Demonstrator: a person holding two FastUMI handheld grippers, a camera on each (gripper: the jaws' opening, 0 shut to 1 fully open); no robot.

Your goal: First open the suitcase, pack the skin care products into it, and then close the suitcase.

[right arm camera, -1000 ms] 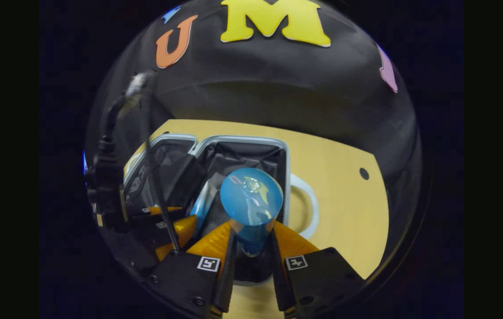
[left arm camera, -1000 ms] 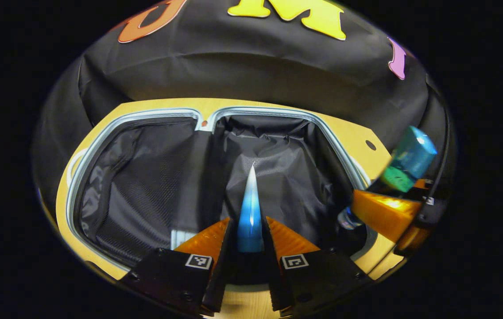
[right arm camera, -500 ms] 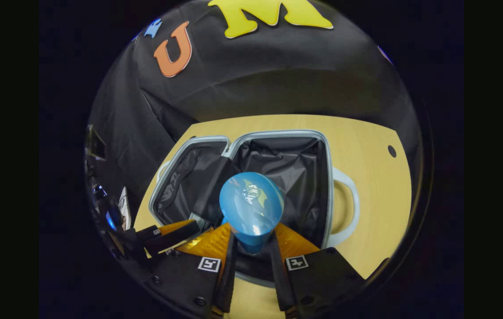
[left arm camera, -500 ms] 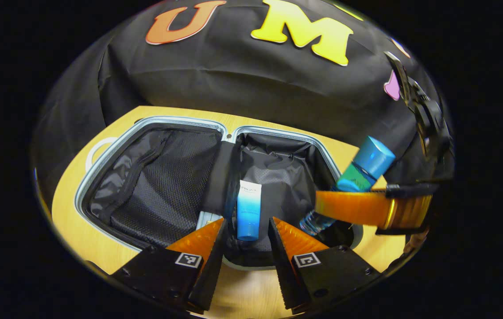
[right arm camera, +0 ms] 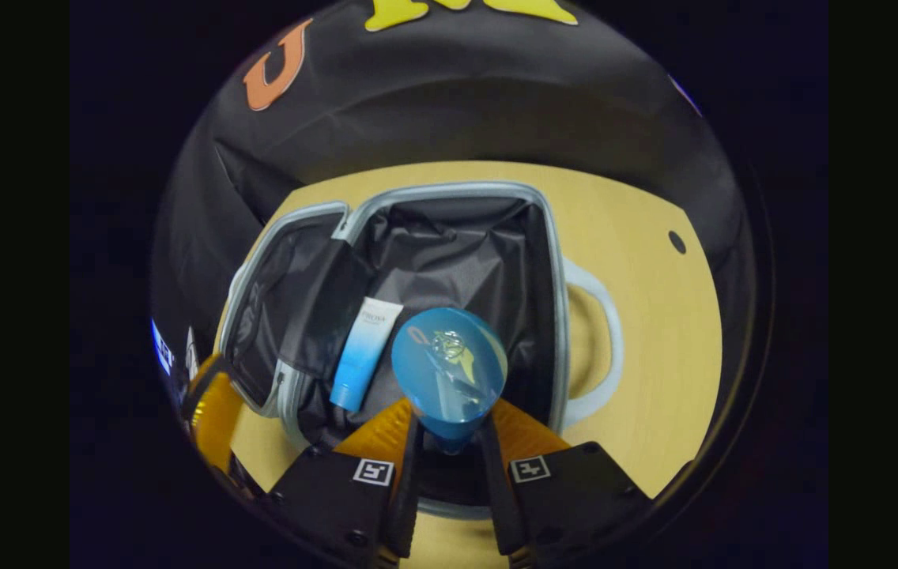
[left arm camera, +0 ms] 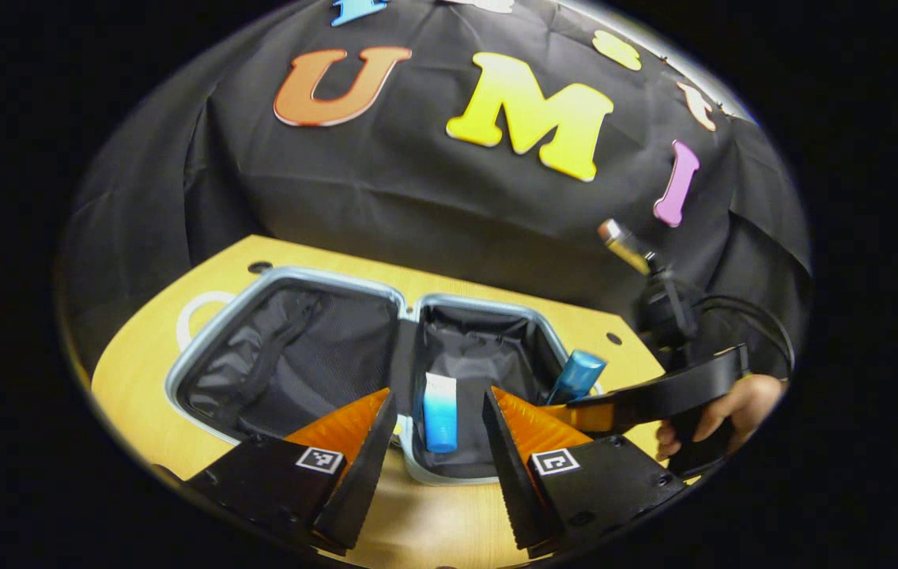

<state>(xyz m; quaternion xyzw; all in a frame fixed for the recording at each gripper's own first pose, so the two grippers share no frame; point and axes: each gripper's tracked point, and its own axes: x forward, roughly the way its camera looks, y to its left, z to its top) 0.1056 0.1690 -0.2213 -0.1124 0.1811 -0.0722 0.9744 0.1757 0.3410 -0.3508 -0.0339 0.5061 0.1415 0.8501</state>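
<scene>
The suitcase (left arm camera: 204, 359) (right arm camera: 548, 261) lies open flat on the wooden table, both black-lined halves facing up. A white-and-blue tube (left arm camera: 439, 411) (right arm camera: 360, 354) lies in the right half near the hinge. My left gripper (left arm camera: 433, 466) is open, raised above the suitcase's near edge, with the tube seen between its fingers but apart from them. My right gripper (right arm camera: 449, 458) is shut on a blue capped bottle (right arm camera: 449, 367) (left arm camera: 575, 377), held over the right half. In the left gripper view the right gripper (left arm camera: 575, 415) reaches in from the right, held by a hand (left arm camera: 722, 411).
The wooden table (left arm camera: 449, 529) (right arm camera: 654, 332) surrounds the suitcase, with a small dark hole (right arm camera: 677, 241) at the far right. A white handle (right arm camera: 603, 348) sticks out of the suitcase's right side, and another handle (left arm camera: 192, 312) from its left side. The booth's black cloth wall stands behind.
My left gripper opened, let the tube drop into the right half, then pulled up and back. My right gripper carried the bottle further over that half.
</scene>
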